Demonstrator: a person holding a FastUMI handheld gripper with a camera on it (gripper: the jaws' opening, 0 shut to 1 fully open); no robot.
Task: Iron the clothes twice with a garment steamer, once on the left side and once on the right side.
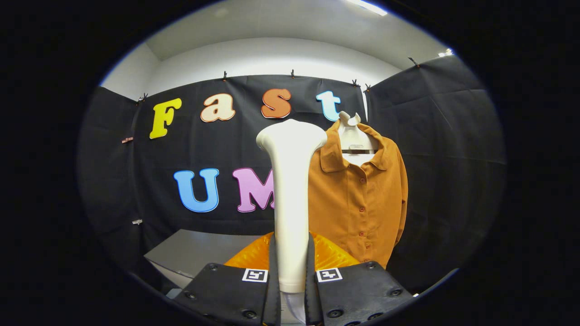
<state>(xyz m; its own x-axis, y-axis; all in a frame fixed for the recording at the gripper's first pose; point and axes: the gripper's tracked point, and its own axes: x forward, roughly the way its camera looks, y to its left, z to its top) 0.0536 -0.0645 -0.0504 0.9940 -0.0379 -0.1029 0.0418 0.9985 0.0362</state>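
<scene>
Closest to the lens, the gripper (291,276) has its jaws pressed from both sides against the handle of a white, smooth plastic garment steamer (291,190), pinching it near its lower end; the steamer stands upright between the jaws, its slim handle rising to a broader, rounded head at the top; that head is level with the collar of a rust-orange button-front shirt (358,203), which hangs just to the right of the steamer and beyond it; the steamer's handle covers the shirt's near edge, and whether the head touches the fabric cannot be told; the shirt hangs on a white hanger (352,136) whose neck shows inside the open collar, with a row of small matching buttons running down the front and one sleeve falling along the side farther from the steamer; behind the steamer's handle, low down and spreading to either side of it, sits a glossy orange ribbed thing (333,253) that I cannot identify; to the left of the steamer and lower than the shirt lies a grey counter (199,253) with a bare flat top; black cloth (448,136) forms the booth's wall behind the shirt and the steamer.
</scene>
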